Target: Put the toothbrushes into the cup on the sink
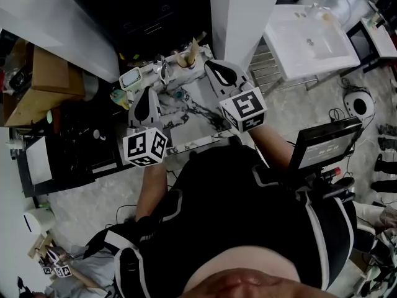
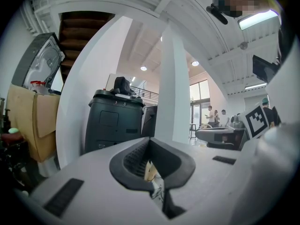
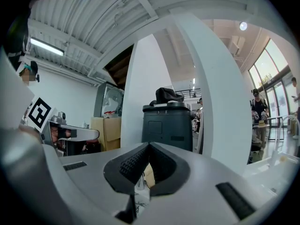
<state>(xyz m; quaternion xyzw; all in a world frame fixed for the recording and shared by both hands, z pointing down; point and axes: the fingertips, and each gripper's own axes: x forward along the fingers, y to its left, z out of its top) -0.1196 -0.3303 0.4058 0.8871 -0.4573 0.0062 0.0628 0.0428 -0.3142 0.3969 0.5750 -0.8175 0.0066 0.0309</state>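
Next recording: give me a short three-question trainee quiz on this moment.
1. True or false: the left gripper holds a toothbrush.
2. The right gripper's jaws stand: A, wide apart; B, together on nothing; C, clamped on a brush.
3. Fill in: both grippers hang over the marbled ____, short of the tan cup.
Key: 1 false; 2 B; 3 sink.
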